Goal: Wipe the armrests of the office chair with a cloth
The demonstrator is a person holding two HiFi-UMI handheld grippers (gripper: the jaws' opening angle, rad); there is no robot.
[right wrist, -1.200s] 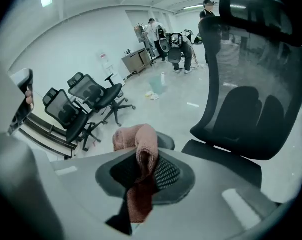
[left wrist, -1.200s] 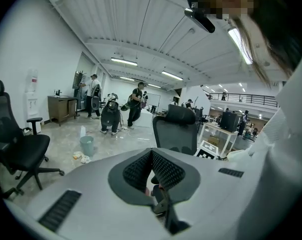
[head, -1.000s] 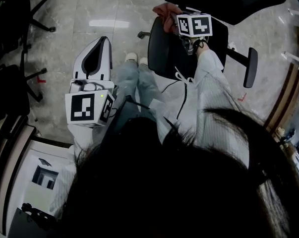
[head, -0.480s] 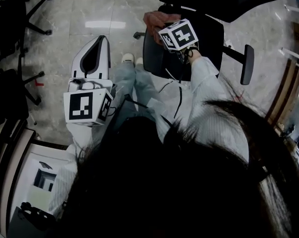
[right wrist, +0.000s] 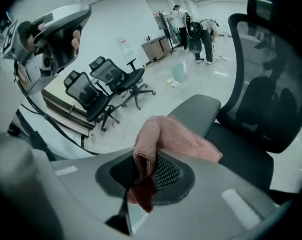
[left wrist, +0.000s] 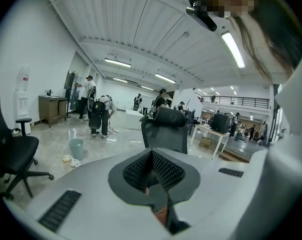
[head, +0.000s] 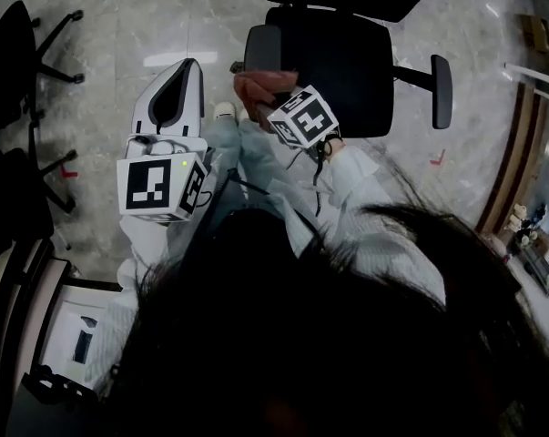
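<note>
A black office chair (head: 338, 57) stands in front of me on the marble floor, with one armrest (head: 260, 45) at its left and the other armrest (head: 441, 89) at its right. My right gripper (head: 267, 96) is shut on a pink cloth (head: 256, 87), just at the near end of the left armrest. In the right gripper view the cloth (right wrist: 166, 139) hangs from between the jaws of the right gripper (right wrist: 140, 170), in front of the grey armrest pad (right wrist: 198, 111); I cannot tell whether they touch. My left gripper (head: 190, 66) points away over the floor, shut and holding nothing (left wrist: 152, 153).
Other black chairs (head: 19, 44) stand at the left, and a desk edge (head: 24, 280) lies at my lower left. A wooden ledge (head: 513, 144) runs along the right. Far off, people and a bucket (left wrist: 76, 148) are on the floor, with another chair (left wrist: 166, 131) ahead.
The right gripper has carried the cloth down and left, from the chair's back part to the near end of its left armrest. The left gripper has hardly shifted.
</note>
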